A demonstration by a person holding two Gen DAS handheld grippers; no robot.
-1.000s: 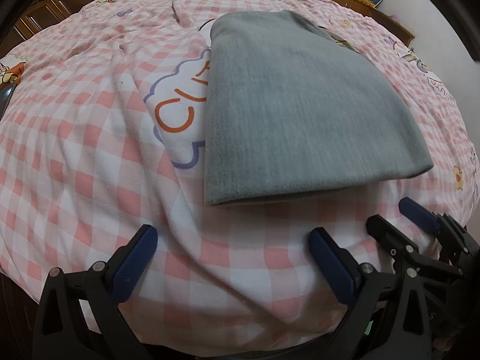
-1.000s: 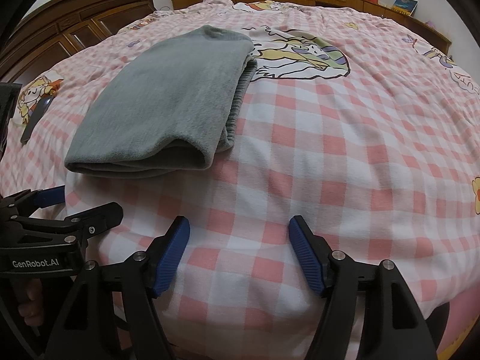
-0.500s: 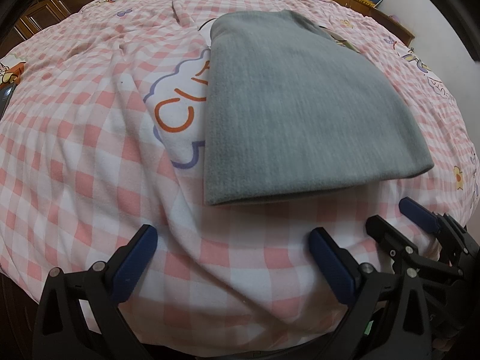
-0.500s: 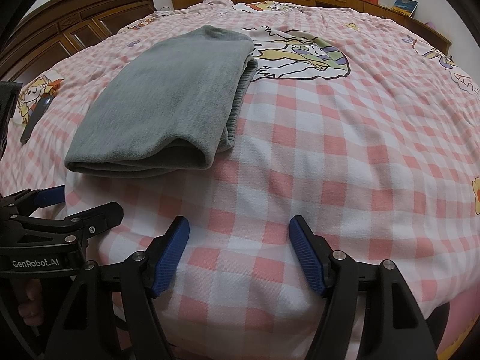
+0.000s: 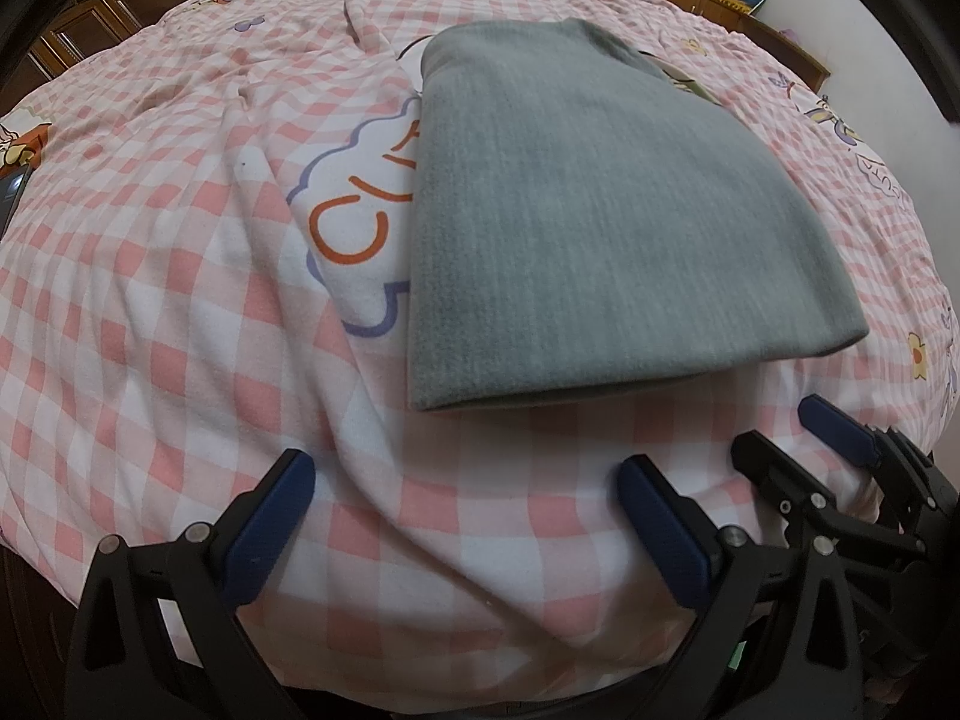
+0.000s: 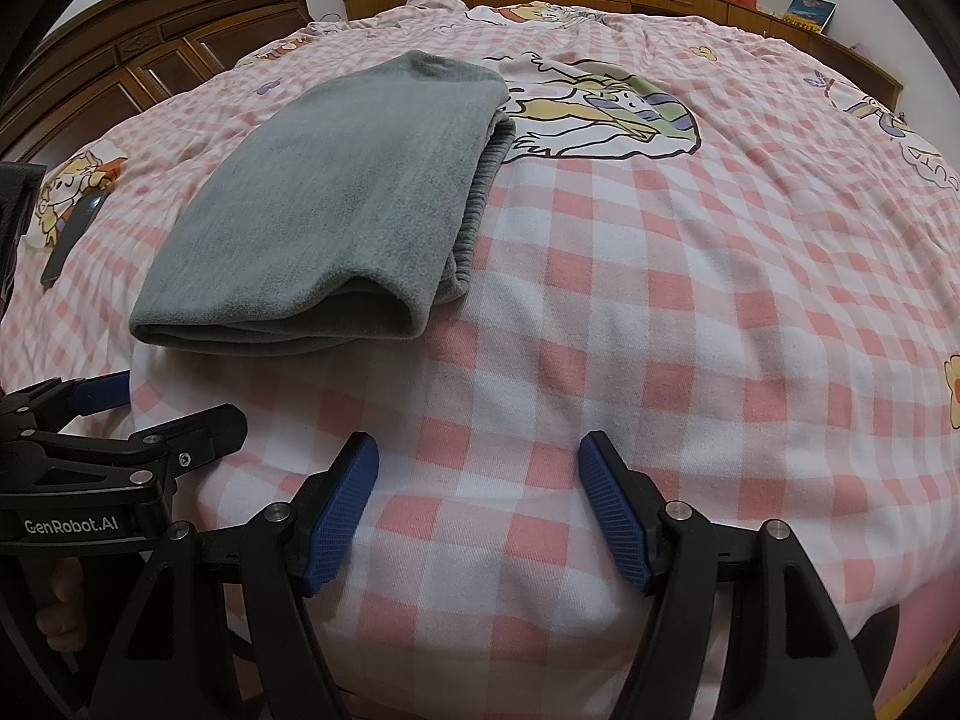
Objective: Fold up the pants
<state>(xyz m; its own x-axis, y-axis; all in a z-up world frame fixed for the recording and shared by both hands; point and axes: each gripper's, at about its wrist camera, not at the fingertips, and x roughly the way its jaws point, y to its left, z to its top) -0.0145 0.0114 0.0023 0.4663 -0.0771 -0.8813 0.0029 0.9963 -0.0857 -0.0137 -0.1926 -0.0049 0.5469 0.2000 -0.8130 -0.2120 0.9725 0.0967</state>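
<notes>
The grey pants (image 5: 588,228) lie folded into a compact rectangle on the pink checked bed cover, with the folded edge towards me. In the right wrist view the pants (image 6: 336,210) sit at the upper left, the elastic waistband showing along their right side. My left gripper (image 5: 462,516) is open and empty, just short of the pants' near edge. My right gripper (image 6: 477,498) is open and empty over bare cover, to the right of the pants. Each gripper shows at the edge of the other's view.
The bed cover (image 6: 690,312) has cartoon prints and some wrinkles at the left. A dark phone (image 6: 75,234) lies on the cover left of the pants. Wooden cabinets (image 6: 150,60) stand behind the bed, and a book (image 6: 807,6) rests on the far ledge.
</notes>
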